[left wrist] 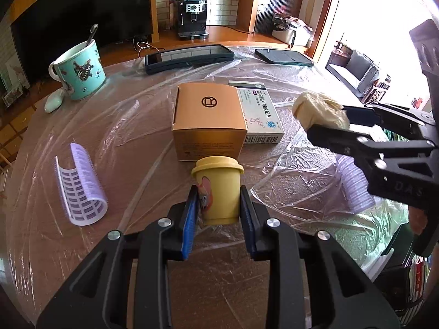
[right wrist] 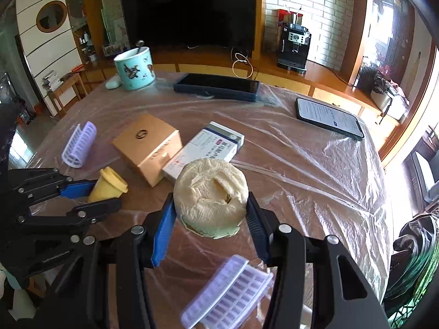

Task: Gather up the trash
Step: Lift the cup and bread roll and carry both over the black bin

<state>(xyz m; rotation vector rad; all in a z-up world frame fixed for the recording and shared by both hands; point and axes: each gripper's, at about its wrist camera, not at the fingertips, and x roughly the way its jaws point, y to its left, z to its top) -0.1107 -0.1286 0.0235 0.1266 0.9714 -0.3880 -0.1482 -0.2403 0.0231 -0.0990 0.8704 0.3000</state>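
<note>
**Both grippers loaded, trash off or leaving the tabletop**

Left gripper [left wrist: 219,208]: jaws clenched on a small yellow lidded paper cup with a cartoon print [left wrist: 218,190]. Pads press its two sides below the lid, so the cup stays upright. Its base looks at or just above the plastic sheet; I cannot tell which.

Right gripper [right wrist: 211,213]: jaws pinched on a crumpled cream-coloured wad of tissue paper [right wrist: 211,197], held clear above the clear plastic sheet covering the round brown tabletop [right wrist: 315,170]. The wad is soft, so the grip is taken across its widest part. Judgement: both items are trash, picked at once to save a trip.

Just below the right gripper, near the tabletop's near edge, lies a lilac plastic hair roller [right wrist: 227,293]; a second lilac roller [left wrist: 82,189] lies toward the left edge. Neither is touched.

Mid-tabletop: a tan cardboard box with a circular logo [left wrist: 210,120] touches a white medicine carton with blue trim [left wrist: 260,115]. The carton carries Chinese print and a barcode, too small to read.

Far edge: a teal patterned mug holding a spoon [left wrist: 81,71], a pale mint oval object [left wrist: 53,101] beside it, a long dark case [left wrist: 189,57], and a phone with a lit text screen [right wrist: 329,122].

Beyond the tabletop: a black coffee machine [left wrist: 192,16], brand plate unreadable. The right gripper's body shows the letters "DAS".
</note>
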